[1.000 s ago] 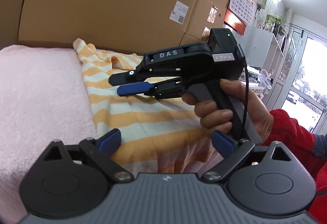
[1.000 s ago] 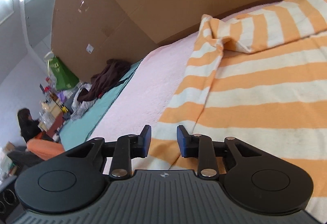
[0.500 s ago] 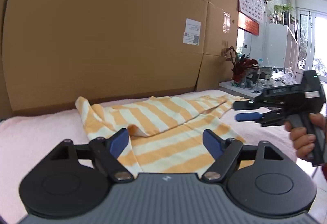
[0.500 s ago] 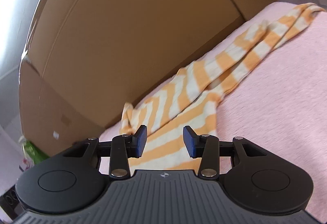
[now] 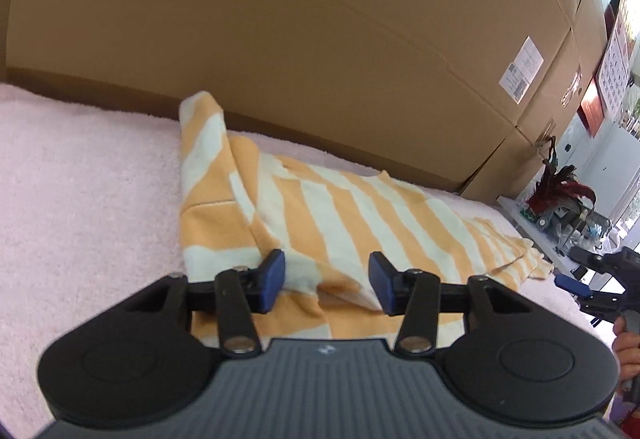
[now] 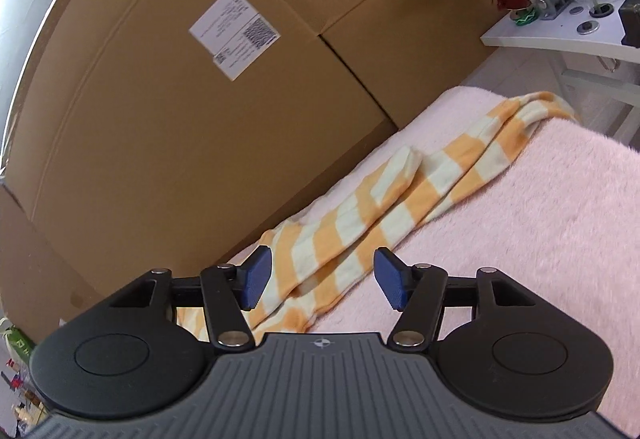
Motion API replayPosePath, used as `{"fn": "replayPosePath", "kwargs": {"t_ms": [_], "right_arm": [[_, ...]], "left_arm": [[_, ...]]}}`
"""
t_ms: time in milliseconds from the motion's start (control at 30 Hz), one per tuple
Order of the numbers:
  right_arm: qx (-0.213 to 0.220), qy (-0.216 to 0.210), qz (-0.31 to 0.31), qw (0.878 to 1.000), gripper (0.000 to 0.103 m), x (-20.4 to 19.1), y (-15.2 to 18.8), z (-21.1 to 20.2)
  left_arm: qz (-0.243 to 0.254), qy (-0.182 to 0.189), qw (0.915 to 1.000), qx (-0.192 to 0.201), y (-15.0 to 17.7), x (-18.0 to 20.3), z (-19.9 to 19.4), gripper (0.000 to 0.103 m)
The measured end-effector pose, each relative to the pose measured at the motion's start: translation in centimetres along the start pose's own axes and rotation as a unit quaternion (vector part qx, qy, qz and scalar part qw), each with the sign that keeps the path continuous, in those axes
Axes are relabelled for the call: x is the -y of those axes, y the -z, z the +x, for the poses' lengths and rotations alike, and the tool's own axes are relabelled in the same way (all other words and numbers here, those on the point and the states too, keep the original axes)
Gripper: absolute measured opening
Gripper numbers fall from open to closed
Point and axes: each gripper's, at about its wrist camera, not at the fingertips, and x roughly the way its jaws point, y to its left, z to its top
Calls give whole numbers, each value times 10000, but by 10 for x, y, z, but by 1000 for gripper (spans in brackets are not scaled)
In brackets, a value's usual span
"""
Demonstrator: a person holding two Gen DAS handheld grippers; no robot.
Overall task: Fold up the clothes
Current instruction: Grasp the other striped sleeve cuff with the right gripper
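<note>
Striped garment lay on the pink blanket

Left claw [image 5: 327, 281], just narrowing, and right claw [image 6: 323, 283], just widening, both gaped empty above the striped garment [image 5: 340, 215] beside cardboard boxes [image 5: 280, 19].

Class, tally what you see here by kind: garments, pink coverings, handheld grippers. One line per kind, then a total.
Orange-and-cream striped knit garment: 1
Fluffy pink blanket under it: 1
Black handheld grippers with blue pads, left gripper and right gripper: 2
Total: 4
</note>
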Motion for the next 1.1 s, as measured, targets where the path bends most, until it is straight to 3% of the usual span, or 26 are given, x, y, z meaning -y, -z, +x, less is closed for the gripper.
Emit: {"fn": "replayPosePath", "kwargs": {"t_ms": [100,267,400,467,533,800,833,867,900,1000,1100], "right_arm": [[-58,491,33,9988,59,9,-23,25],[-209,875,153,9958,53,19,-36,60],[51,713,240,9972,53,22,-34,67],[183,648,288,9973,46,26,-31,72],[300,712,245,9967,33,29,-31,76],[537,489,515,9960,41,33,-35,79],[482,534,387,9967,35,29,-35,81],[404,586,233,9972,15,25,-35,84],[300,699,49,9971,7,19,-35,88],[255,1200,-278,9921,7,7,-34,92],[1165,927,-249,9885,7,3,-32,64]], "left_arm": [[-1,184,9998,-10,-2,2,1,77],[-116,390,9992,-14,-2,-2,1,84],[-207,533,9984,-21,-3,-4,3,89],[-244,594,9979,-24,-3,-5,3,91],[-277,644,9975,-22,-3,-7,3,92],[-213,667,9975,-45,-2,-5,3,96],[-211,669,9975,-45,-2,-5,3,96],[-207,667,9975,-47,-2,-5,4,96],[-202,667,9976,-49,-2,-5,4,97],[-197,677,9975,-53,-2,-4,5,98],[-229,703,9972,-56,-2,-6,5,99]]}}
